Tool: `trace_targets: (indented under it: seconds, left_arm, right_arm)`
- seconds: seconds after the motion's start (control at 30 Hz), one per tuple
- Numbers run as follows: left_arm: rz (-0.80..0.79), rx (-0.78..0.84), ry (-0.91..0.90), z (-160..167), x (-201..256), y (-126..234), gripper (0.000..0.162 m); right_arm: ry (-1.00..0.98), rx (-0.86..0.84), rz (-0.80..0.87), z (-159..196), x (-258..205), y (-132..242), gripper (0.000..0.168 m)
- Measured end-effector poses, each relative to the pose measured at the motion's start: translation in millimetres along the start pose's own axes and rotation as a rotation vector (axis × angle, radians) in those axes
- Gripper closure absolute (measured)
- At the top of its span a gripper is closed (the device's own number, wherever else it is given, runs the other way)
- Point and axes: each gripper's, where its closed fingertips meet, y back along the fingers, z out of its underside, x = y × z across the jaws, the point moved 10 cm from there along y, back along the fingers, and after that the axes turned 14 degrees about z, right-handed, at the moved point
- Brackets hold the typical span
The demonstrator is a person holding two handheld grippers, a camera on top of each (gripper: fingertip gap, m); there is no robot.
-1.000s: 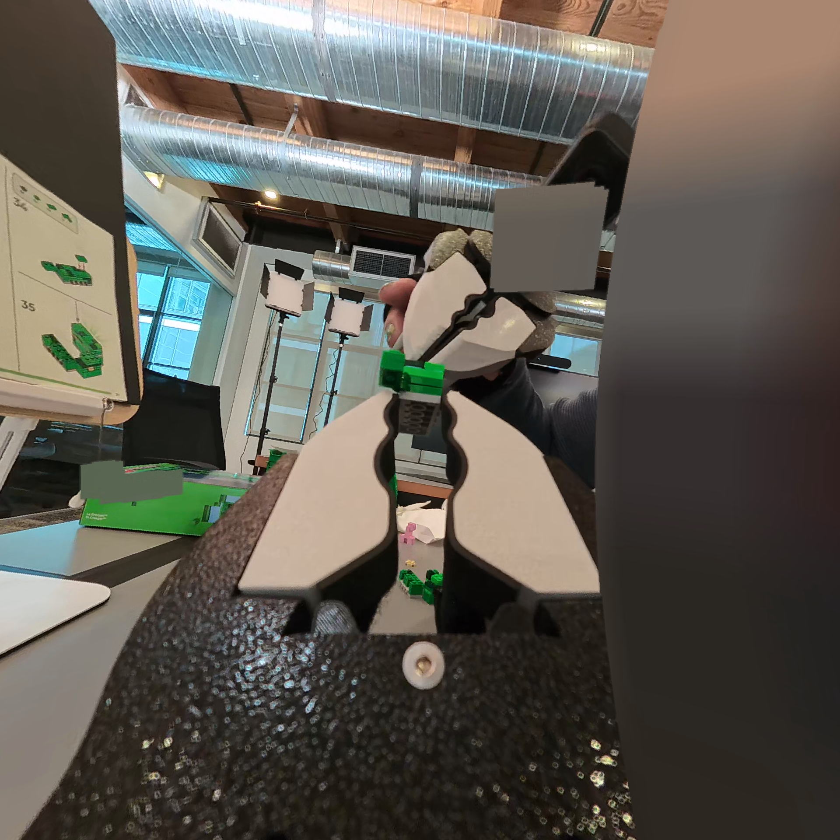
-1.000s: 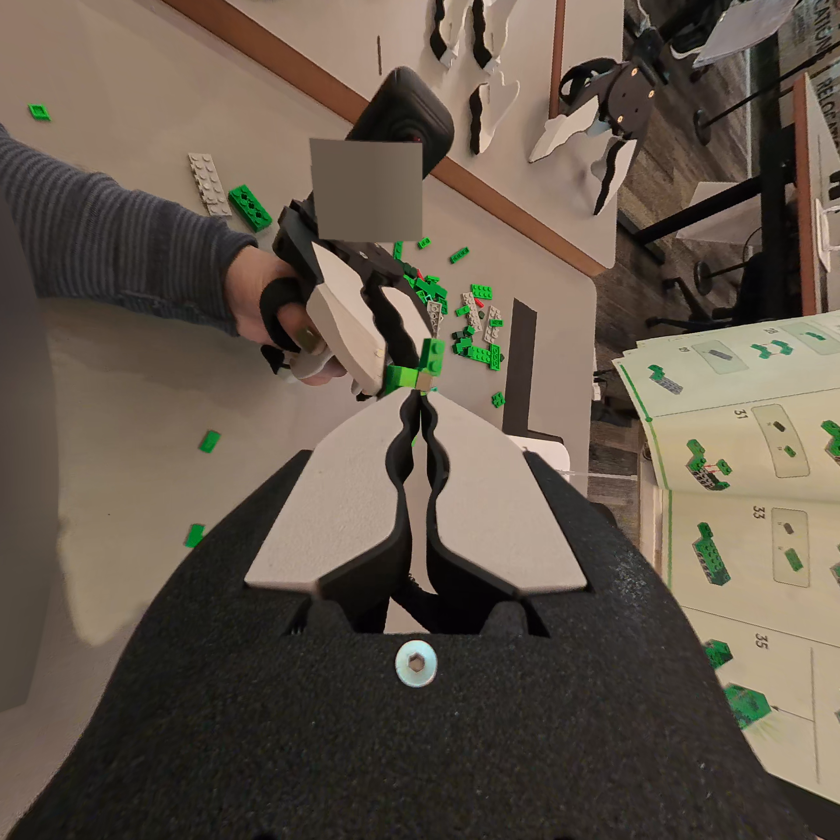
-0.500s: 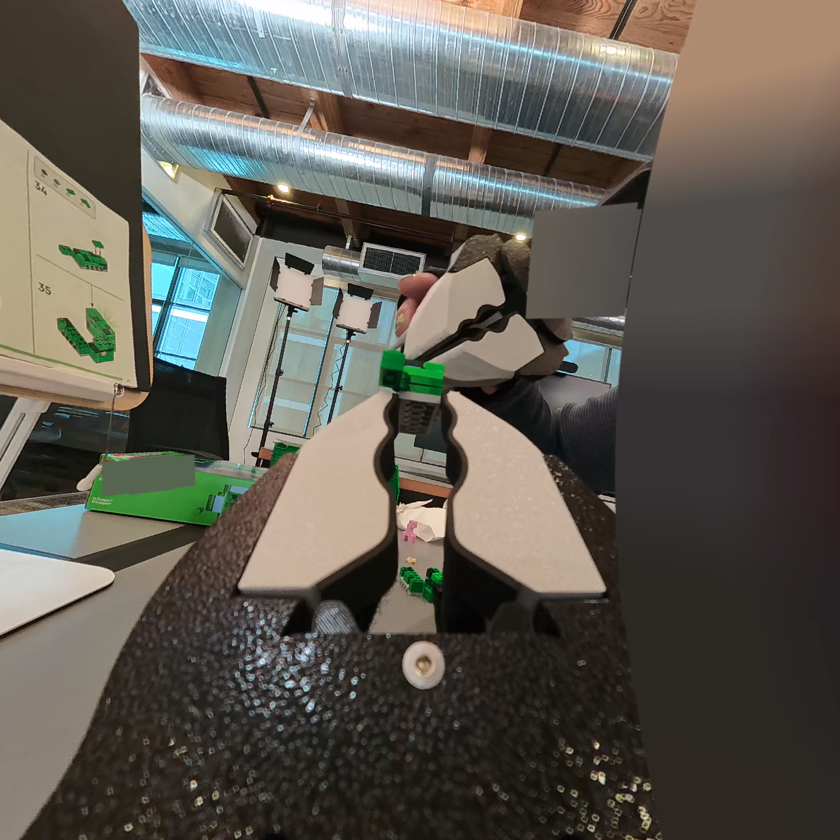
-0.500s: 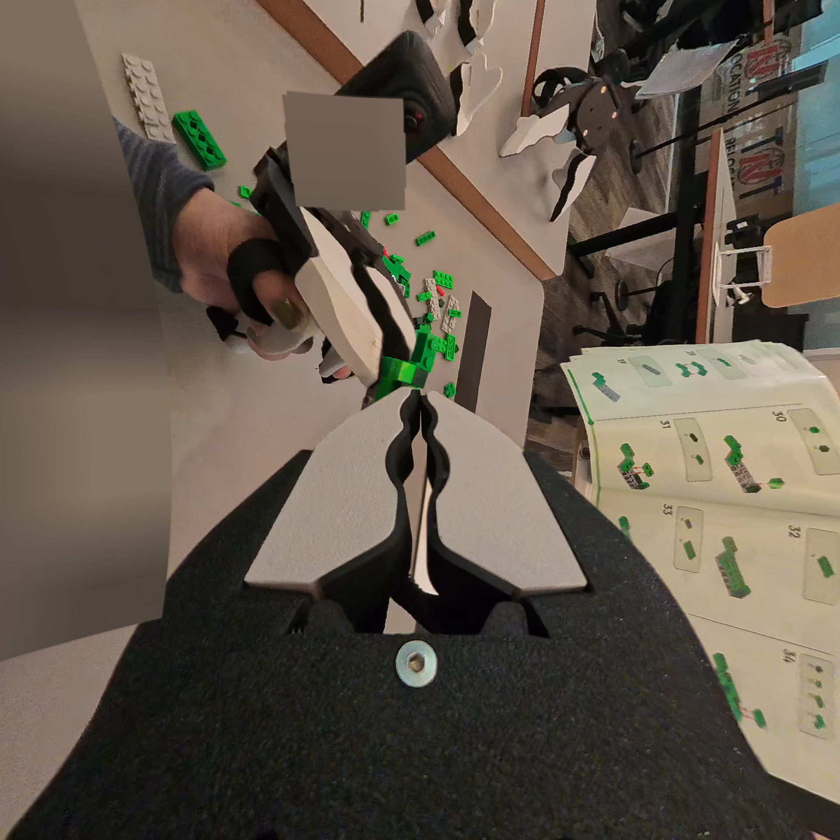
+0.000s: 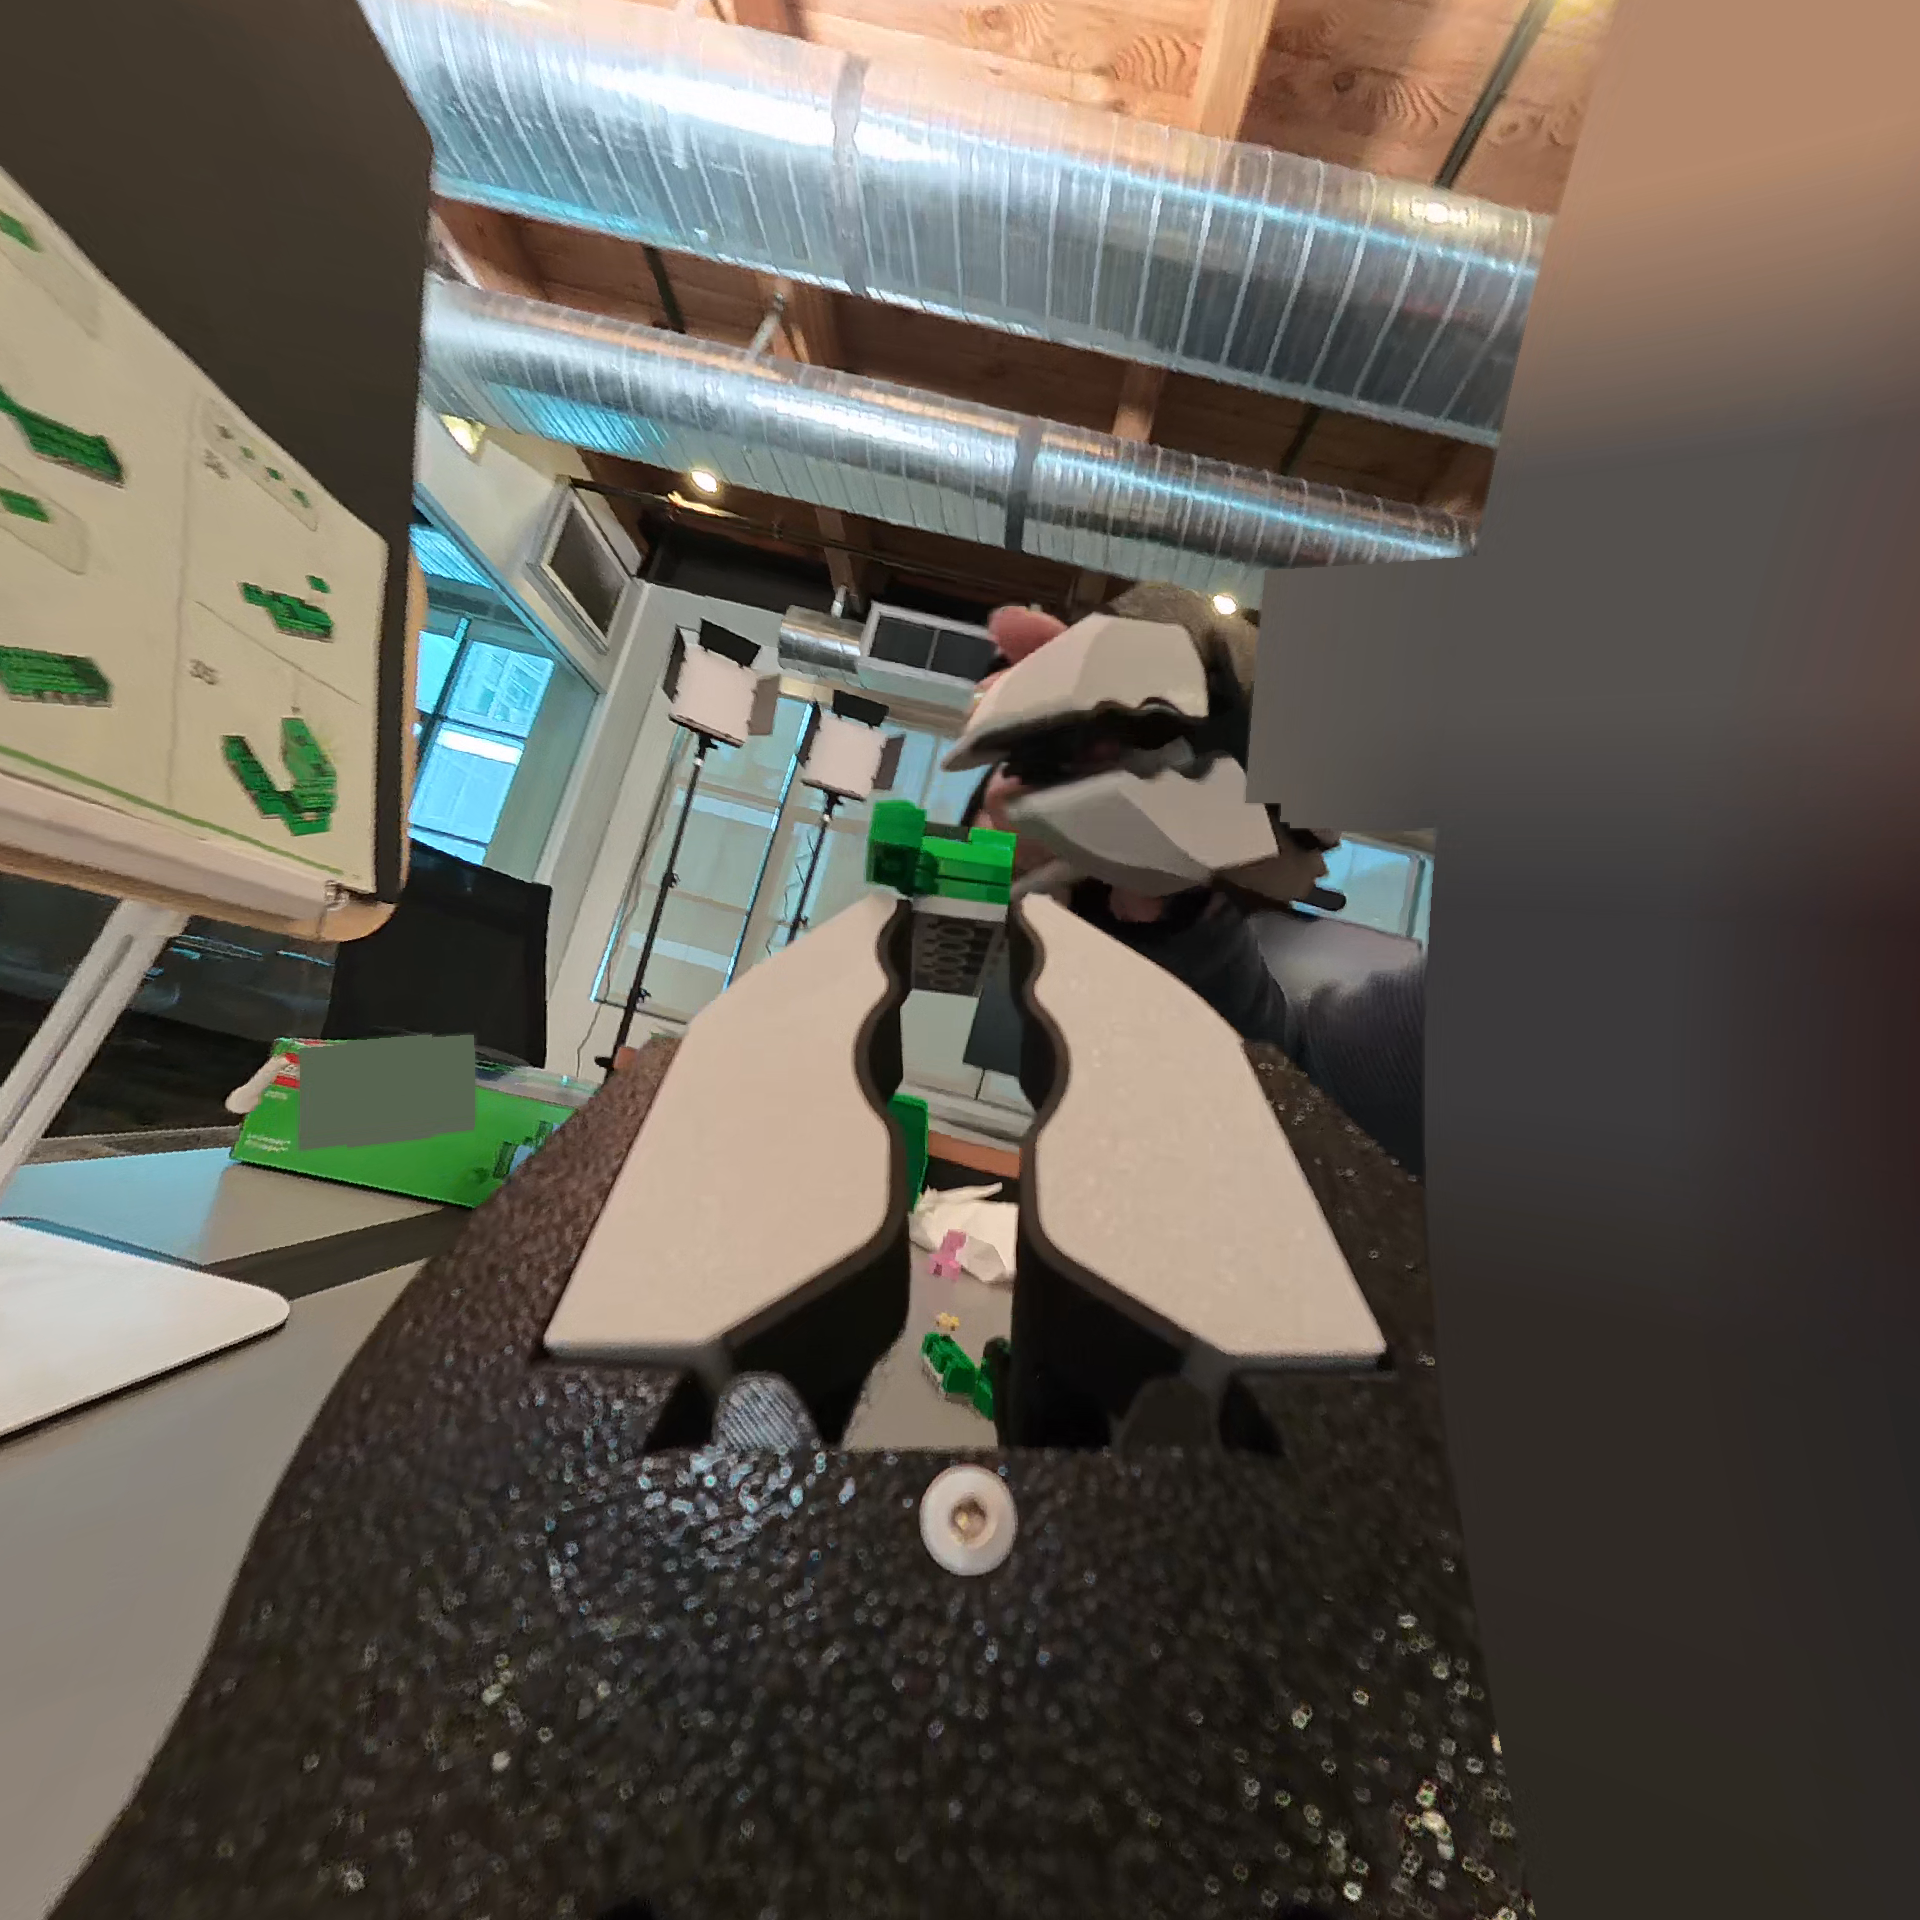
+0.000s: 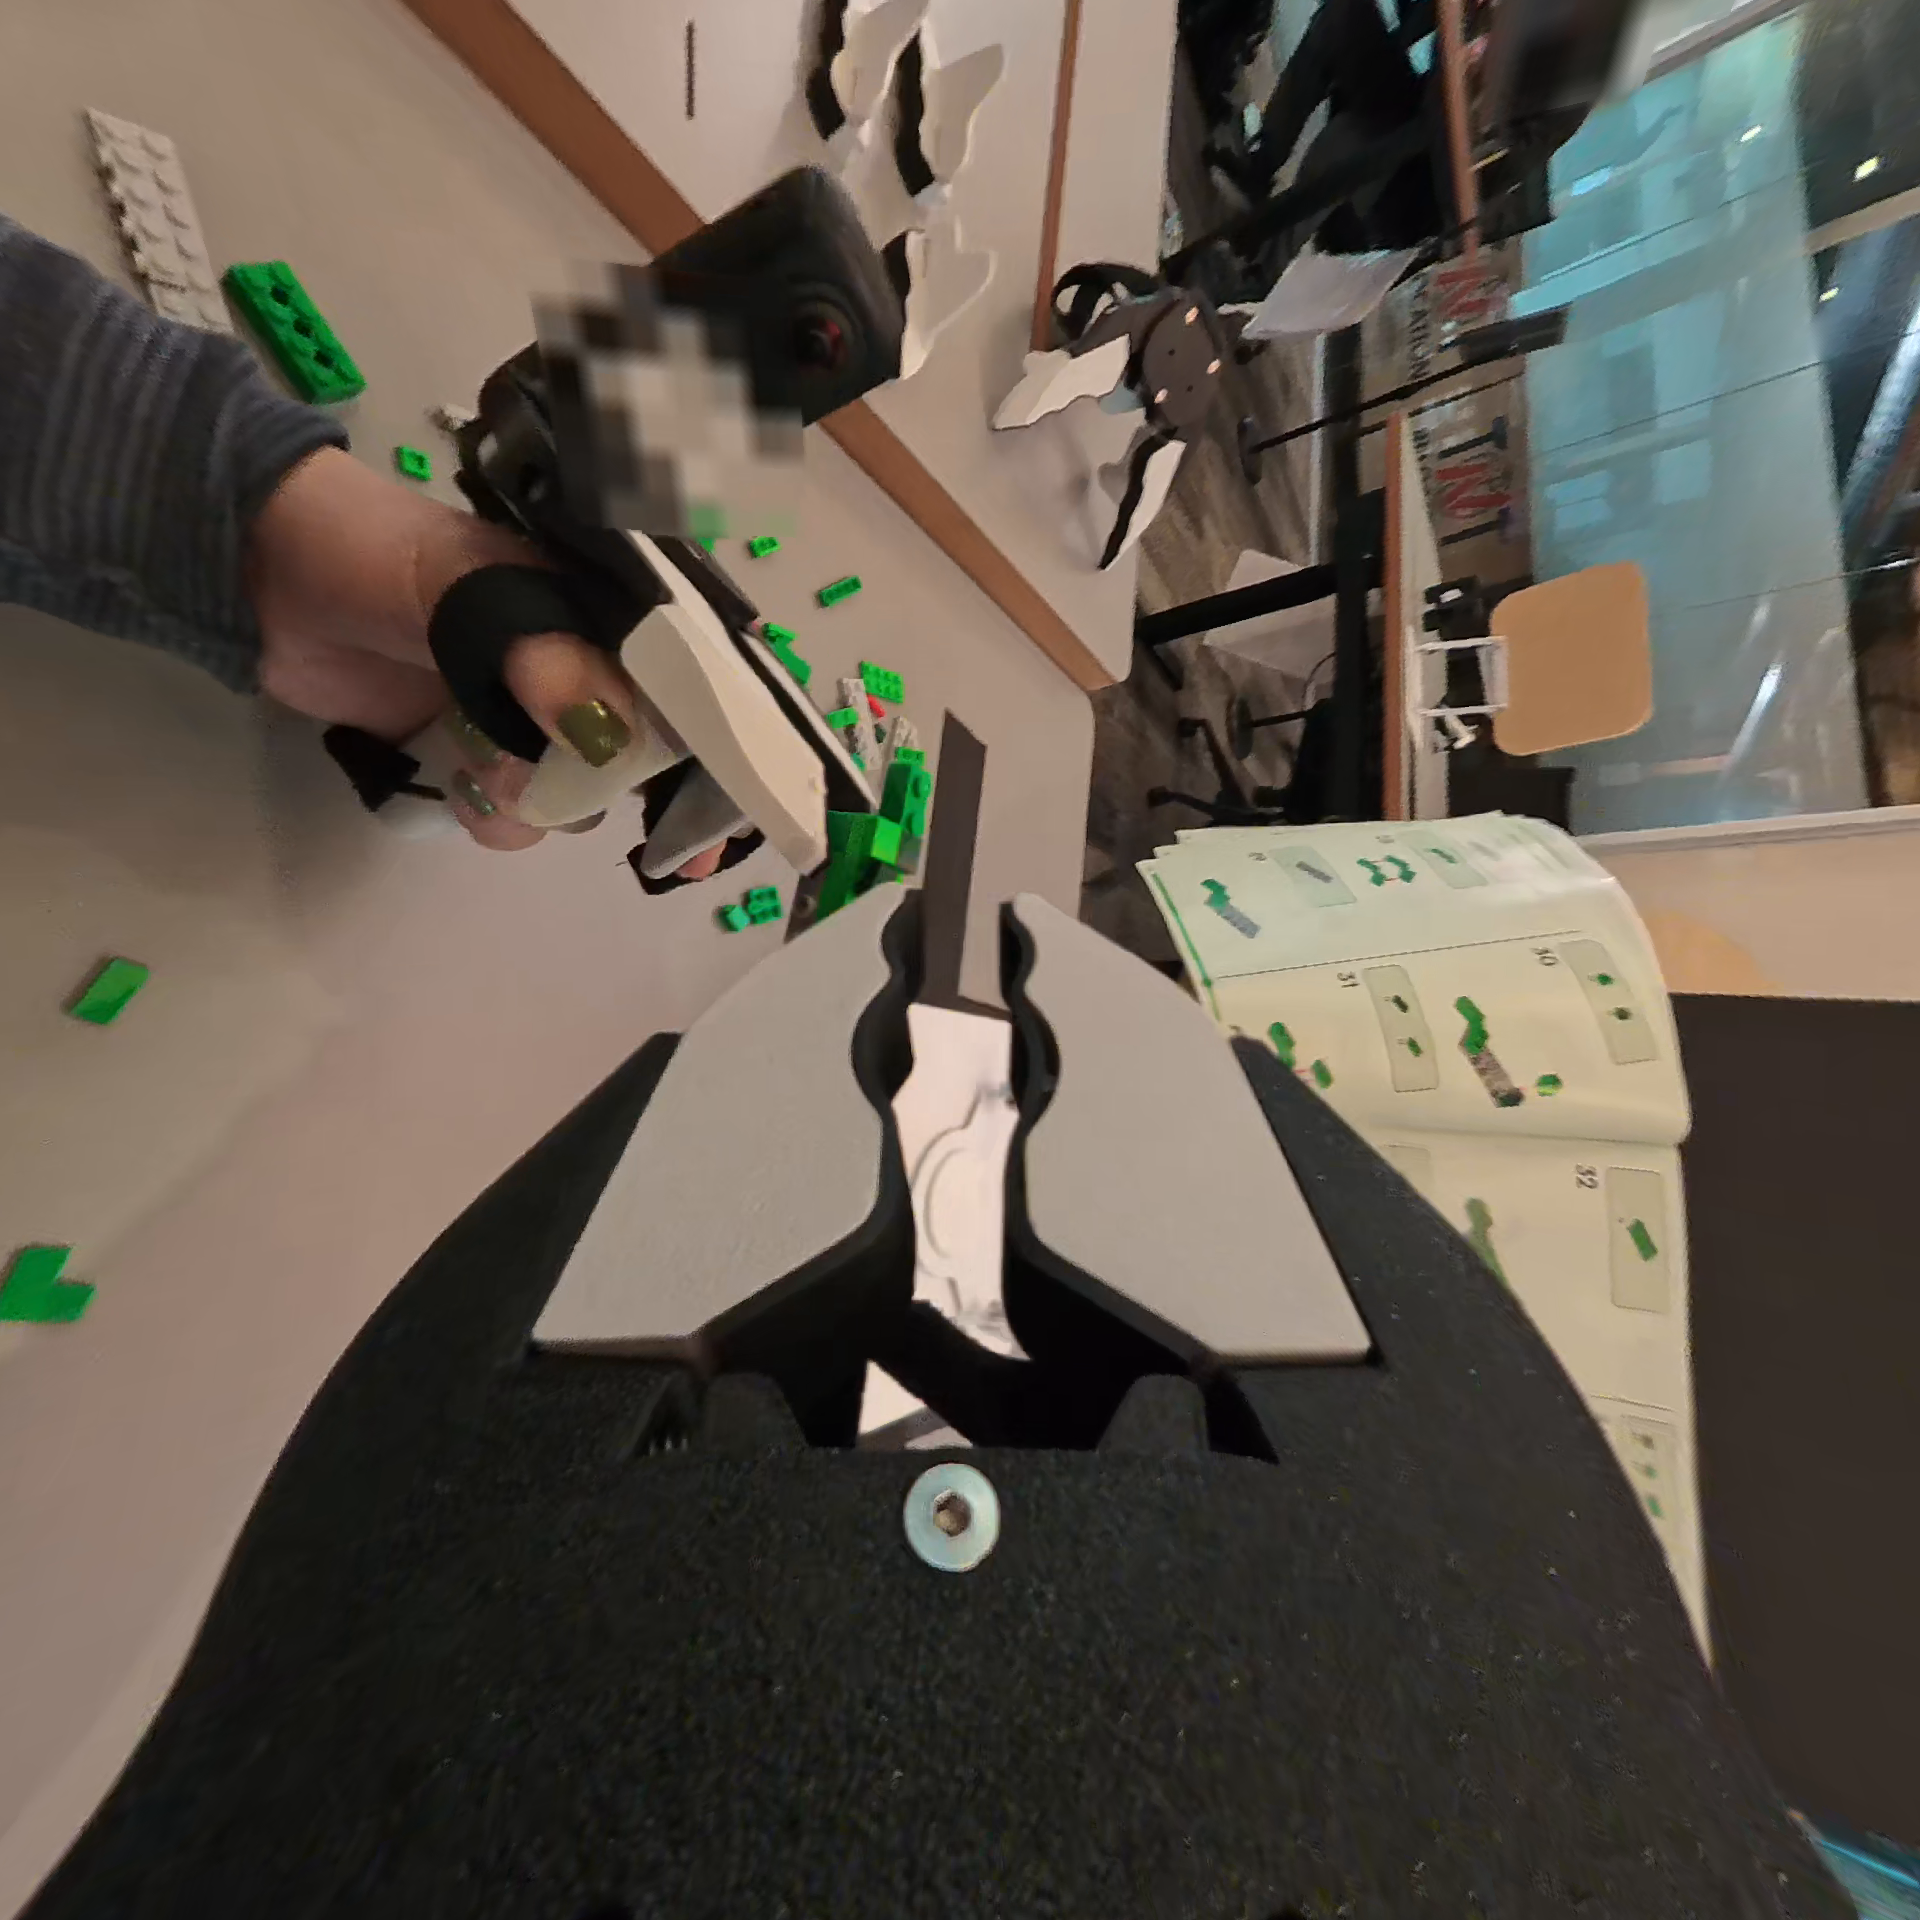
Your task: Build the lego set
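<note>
On the far left of the left wrist view the instruction booklet (image 5: 177,582) stands open on a stand. Lower down, a green box (image 5: 395,1132) lies on the grey table (image 5: 125,1558); I cannot see what is inside it. In the middle, your left gripper (image 5: 951,914) is clenched on the small green and grey lego assembly (image 5: 945,883), which is lifted well above the table. The fingers press on the grey lower part, and the green bricks stand out over the tips. Just to the right, your right gripper (image 5: 992,779) has its jaws parted. Its tips are beside the green bricks, but they grasp nothing.

In the right wrist view the loose pieces are on the left: a green flat tile (image 6: 109,989), a green brick with holes (image 6: 294,330), a grey plate (image 6: 156,218) and a pile of small pieces (image 6: 873,707) behind the left gripper. They lie directly on the table, not in any tray or bowl.

I think the risk is in the grip. The left fingers hold only the lower part, so a side push from the right gripper can turn the assembly or break off the top bricks. If a piece falls among the loose ones, you can easily lose it.
</note>
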Motion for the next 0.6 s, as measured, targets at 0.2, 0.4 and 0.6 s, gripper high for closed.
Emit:
trace_targets:
  seconds: [0.2,0.4,0.6]
  left_arm:
    - [-0.056,0.05,-0.001,-1.1,-2.2,4.9,0.145]
    - [-0.062,0.073,0.0,-1.6,-2.6,6.2,0.145]
    - [-0.059,0.07,0.002,-1.3,-2.5,5.6,0.145]
  right_arm:
    - [0.22,0.043,0.183,-7.1,-30.8,-0.5,0.14]
    - [0.346,0.0,0.274,-1.3,-49.4,-11.5,0.137]
    - [0.43,-0.018,0.334,0.8,-55.9,-19.9,0.141]
